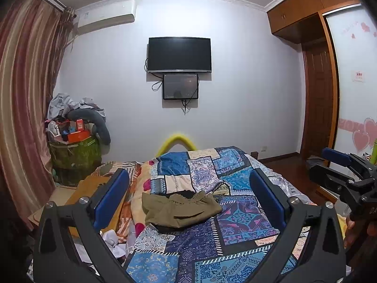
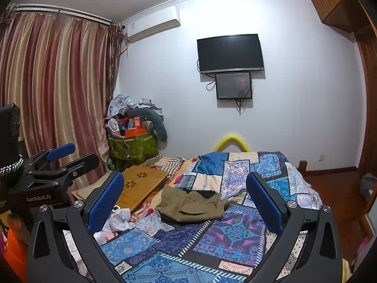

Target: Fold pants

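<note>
Left tongs (image 1: 188, 195) spread wide, holding nothing, above the near side of the quilt (image 1: 226, 231). The olive pants (image 1: 181, 210) lie bunched in a folded heap on the quilt's middle, apart from both tongs. Right tongs (image 2: 186, 202) likewise spread and bare, right of the pants.

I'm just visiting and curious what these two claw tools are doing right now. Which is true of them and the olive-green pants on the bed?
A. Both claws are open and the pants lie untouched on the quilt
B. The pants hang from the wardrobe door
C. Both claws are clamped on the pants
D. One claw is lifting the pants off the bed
A: the left gripper and right gripper stand open with nothing between their fingers, and the pants lie bunched on the patchwork quilt.
</note>
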Demonstrator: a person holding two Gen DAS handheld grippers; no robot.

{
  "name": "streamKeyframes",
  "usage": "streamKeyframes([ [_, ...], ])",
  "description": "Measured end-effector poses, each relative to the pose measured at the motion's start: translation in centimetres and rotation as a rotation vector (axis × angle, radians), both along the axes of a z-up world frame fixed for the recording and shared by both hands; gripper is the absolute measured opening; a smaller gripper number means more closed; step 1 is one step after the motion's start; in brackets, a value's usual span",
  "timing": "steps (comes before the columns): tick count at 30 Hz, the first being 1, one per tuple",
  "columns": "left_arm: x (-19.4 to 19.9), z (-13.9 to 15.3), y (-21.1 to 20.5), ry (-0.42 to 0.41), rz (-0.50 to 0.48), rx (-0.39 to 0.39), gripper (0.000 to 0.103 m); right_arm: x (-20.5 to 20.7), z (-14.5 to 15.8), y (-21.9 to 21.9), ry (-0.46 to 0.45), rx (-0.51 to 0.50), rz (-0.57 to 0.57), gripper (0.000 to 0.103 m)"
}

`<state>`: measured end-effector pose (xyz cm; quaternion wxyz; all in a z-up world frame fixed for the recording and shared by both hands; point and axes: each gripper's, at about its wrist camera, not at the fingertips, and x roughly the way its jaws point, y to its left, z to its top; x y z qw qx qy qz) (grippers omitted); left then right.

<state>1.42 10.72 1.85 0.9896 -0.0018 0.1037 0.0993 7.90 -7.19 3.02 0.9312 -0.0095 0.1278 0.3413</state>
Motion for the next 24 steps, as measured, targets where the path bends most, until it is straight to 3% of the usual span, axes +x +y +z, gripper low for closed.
streamKeyframes([
  [24,-0.08,-0.11,-0.22,-0.001,-0.014,-0.006,0.103,-0.07,0.28,-0.27,0.001,0.006,-0.007,0.103],
])
